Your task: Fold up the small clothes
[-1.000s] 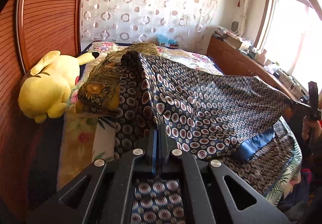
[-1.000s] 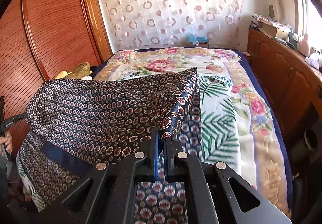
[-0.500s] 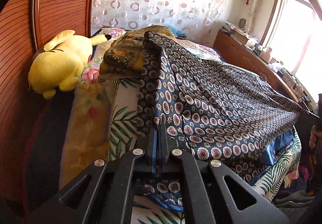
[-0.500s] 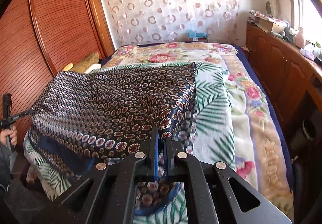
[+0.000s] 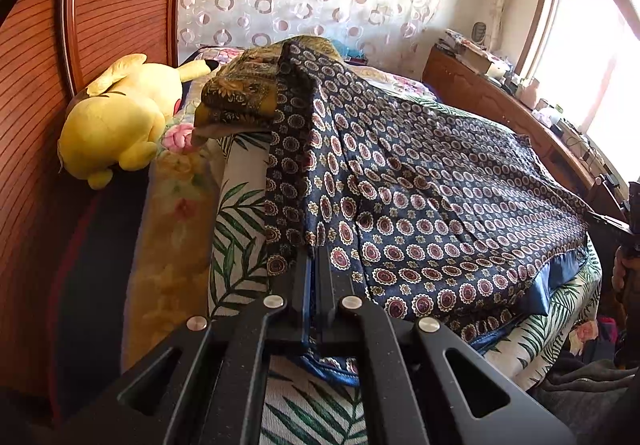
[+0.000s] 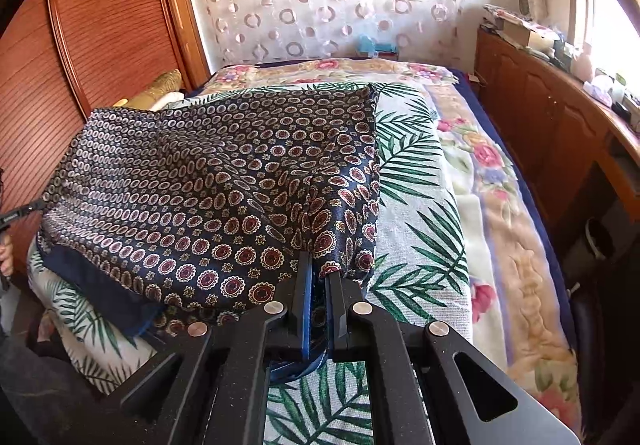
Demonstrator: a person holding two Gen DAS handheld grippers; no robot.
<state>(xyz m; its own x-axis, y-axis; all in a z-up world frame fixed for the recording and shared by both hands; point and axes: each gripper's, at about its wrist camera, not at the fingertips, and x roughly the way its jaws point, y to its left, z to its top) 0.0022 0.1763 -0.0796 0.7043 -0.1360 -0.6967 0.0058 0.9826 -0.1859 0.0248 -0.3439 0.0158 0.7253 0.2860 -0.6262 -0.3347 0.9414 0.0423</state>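
A dark blue garment (image 5: 420, 197) printed with round medallions lies spread over the bed, doubled so that a plain blue lining shows at its near hem. My left gripper (image 5: 314, 259) is shut on its near left corner. The same garment (image 6: 224, 181) fills the left half of the right wrist view, where my right gripper (image 6: 318, 269) is shut on its near right corner. Both pinched corners are low, close to the palm-leaf bedcover (image 6: 416, 213). The far edge of the garment rests flat on the bed.
A yellow plush toy (image 5: 120, 117) and a folded gold-patterned cloth (image 5: 244, 93) lie at the bed's left side by the wooden wardrobe (image 5: 40, 85). A wooden sideboard (image 6: 560, 133) with clutter runs along the right. A floral blanket (image 6: 500, 205) covers the bed's right part.
Both grippers have come forward and down with the garment's corners. The cloth, raised in a tent a second ago, now lies lower and flatter across the bed.
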